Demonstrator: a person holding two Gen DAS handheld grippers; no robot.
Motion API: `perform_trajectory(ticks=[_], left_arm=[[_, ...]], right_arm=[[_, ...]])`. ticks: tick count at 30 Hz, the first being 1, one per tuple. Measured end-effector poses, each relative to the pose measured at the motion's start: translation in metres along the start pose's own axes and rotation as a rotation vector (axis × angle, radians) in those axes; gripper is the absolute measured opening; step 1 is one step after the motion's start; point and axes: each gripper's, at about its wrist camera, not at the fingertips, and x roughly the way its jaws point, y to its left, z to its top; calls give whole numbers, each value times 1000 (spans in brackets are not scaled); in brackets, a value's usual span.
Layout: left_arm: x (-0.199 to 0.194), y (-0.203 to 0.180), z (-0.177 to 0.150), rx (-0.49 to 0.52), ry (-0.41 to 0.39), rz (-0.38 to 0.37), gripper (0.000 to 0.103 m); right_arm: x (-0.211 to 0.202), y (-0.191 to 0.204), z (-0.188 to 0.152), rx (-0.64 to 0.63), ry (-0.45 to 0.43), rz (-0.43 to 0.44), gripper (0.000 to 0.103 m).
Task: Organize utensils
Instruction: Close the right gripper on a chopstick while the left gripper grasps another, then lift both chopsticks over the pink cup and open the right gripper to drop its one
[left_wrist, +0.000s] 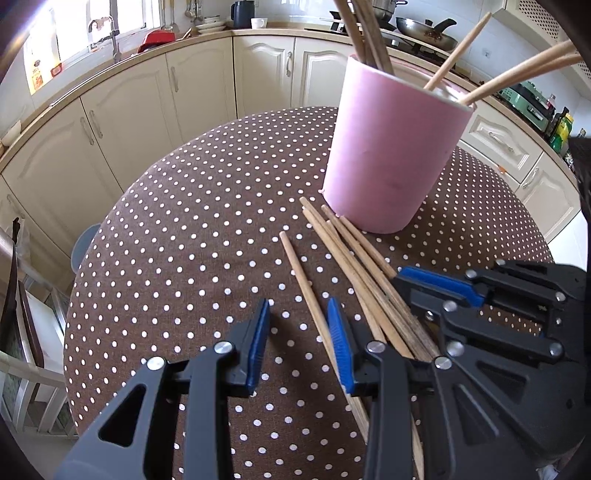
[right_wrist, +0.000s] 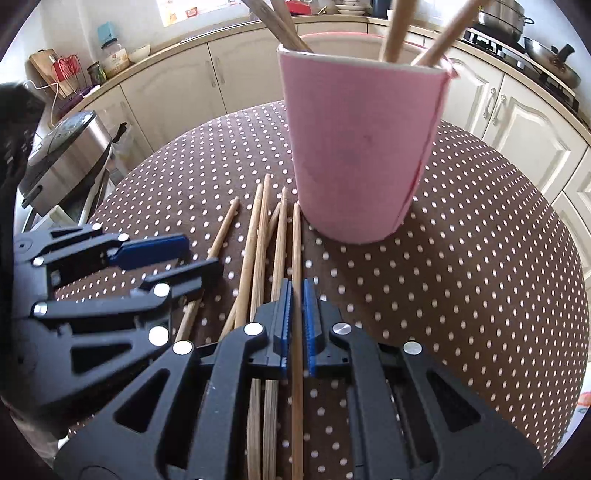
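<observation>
**One stick pinched, neighbours close enough to drag**

Right gripper (right_wrist: 295, 325) fills the lower middle of its own view, jaws narrowed onto a single chopstick (right_wrist: 296, 251) whose tip reaches toward the pink cup (right_wrist: 354, 147) at upper centre. Loose chopsticks (right_wrist: 258, 251) lie touching just left of it, so lifting may drag them or roll them across the dotted desk (right_wrist: 480, 258). Left gripper (left_wrist: 299, 339), lower centre, stands partly open with nothing pinched; one stick (left_wrist: 303, 280) lies just beside its right-hand jaw. Swinging the long stick could tip the cup.

one pink cup (left_wrist: 391, 147), six loose chopsticks (right_wrist: 258, 236) (roughly)
</observation>
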Motion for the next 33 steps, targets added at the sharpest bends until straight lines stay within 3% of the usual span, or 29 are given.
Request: perform_trajectory(ticks=[5, 11, 18, 33], left_arm=[[0, 1, 0, 6, -2, 30, 13], [-5, 9, -2, -26, -3, 13, 7], [-37, 13, -1, -43, -54, -9, 6], [-154, -5, -9, -13, -260, -96, 6]], right_arm=[[8, 9, 13, -25, 21, -14, 7], [4, 6, 10, 7, 16, 15, 6], [-31, 8, 5, 26, -53, 61, 6], [-145, 24, -14, 6, -296, 91, 6]])
